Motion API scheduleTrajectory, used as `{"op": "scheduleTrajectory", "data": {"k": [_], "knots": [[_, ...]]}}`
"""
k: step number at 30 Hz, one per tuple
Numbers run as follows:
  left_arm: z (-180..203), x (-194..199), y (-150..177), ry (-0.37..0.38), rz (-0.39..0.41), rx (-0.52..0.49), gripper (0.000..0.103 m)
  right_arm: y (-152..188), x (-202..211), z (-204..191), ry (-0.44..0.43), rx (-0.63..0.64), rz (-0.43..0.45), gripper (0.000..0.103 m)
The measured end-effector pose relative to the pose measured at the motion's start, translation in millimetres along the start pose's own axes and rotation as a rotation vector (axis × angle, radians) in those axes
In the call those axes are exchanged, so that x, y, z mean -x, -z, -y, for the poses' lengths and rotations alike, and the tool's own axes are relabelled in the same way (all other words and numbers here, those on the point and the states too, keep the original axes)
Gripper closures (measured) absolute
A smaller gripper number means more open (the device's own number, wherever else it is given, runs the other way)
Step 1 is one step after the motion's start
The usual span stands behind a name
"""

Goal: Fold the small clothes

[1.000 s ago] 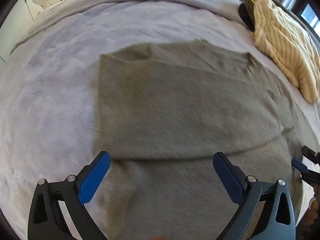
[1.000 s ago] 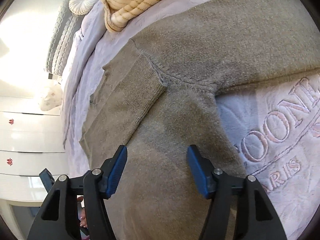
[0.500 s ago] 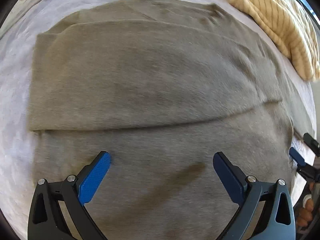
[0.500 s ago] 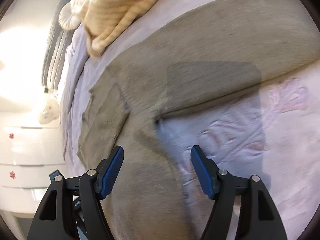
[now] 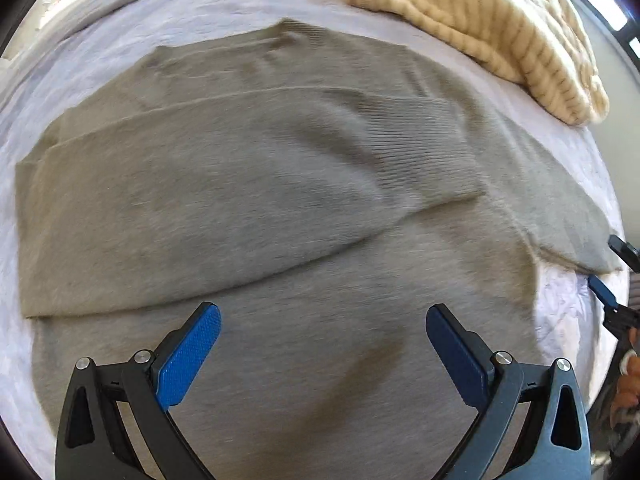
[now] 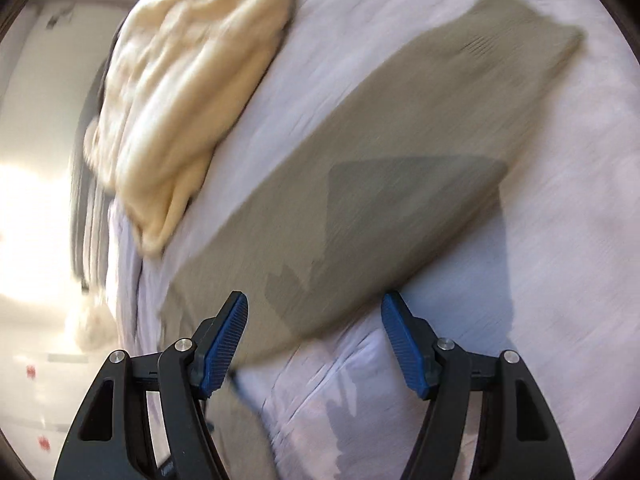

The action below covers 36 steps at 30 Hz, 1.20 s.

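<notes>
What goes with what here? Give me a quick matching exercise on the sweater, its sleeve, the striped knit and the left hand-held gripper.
Things:
1. grey sweater
2. ribbed sleeve cuff
3. cream striped knit
4. left hand-held gripper

States or places:
A. bunched in a heap at the far side of the bed cover
B. jaws open, nothing between them
C. folded across the body of the garment
D. spread flat on the bed cover

Pairs: 1-D, 2-C, 3-A, 4-B
</notes>
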<state>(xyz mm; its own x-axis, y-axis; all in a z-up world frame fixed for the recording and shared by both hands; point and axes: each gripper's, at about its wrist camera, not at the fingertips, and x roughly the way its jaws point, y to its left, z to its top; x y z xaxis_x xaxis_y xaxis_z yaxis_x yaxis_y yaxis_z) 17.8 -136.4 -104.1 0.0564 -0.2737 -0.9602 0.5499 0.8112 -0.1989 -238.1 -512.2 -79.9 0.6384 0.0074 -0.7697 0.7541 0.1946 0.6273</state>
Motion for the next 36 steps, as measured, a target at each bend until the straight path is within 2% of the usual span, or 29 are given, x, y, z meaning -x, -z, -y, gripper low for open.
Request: {"op": "scheduleTrajectory", "data": {"k": [7, 12, 13, 16, 17, 18, 19, 20, 21, 27, 36], "knots": [[24, -15, -15, -0.016, -0.054, -0.047, 0.000, -35, 16, 48, -0.045, -0.166, 0.087, 0.030], [32, -24, -26, -0.028, -0.059, -0.034, 0.000, -47, 11, 50, -0.107, -0.208, 0.095, 0.030], [44, -35, -39, -0.036, -0.060, -0.036, 0.000, -50, 8, 49, -0.127, -0.207, 0.095, 0.030], [54, -39, -45, -0.055, -0.045, -0.028, 0.000, -55, -1, 46, -0.177, -0.226, 0.084, 0.031], [54, -39, -47, -0.059, -0.046, -0.023, 0.000, -56, -5, 46, -0.197, -0.241, 0.077, 0.032], [55, -39, -49, -0.067, -0.046, -0.020, 0.000, -58, -11, 45, -0.234, -0.264, 0.063, 0.045], [59, -41, -51, -0.075, -0.045, -0.019, 0.000, -60, -16, 45, -0.266, -0.277, 0.045, 0.072], [61, -41, -56, -0.080, -0.045, -0.019, 0.000, -60, -21, 44, -0.294, -0.288, 0.023, 0.086], [68, -44, -57, -0.087, -0.045, -0.021, 0.000, -60, -25, 42, -0.315, -0.295, 0.005, 0.095], [79, -44, -59, -0.090, -0.038, -0.029, 0.000, -61, -35, 7, -0.411, -0.240, -0.038, 0.095], [53, -28, -50, -0.069, -0.008, 0.006, 0.000, -48, -50, -82, -0.468, -0.034, -0.118, 0.094]]}}
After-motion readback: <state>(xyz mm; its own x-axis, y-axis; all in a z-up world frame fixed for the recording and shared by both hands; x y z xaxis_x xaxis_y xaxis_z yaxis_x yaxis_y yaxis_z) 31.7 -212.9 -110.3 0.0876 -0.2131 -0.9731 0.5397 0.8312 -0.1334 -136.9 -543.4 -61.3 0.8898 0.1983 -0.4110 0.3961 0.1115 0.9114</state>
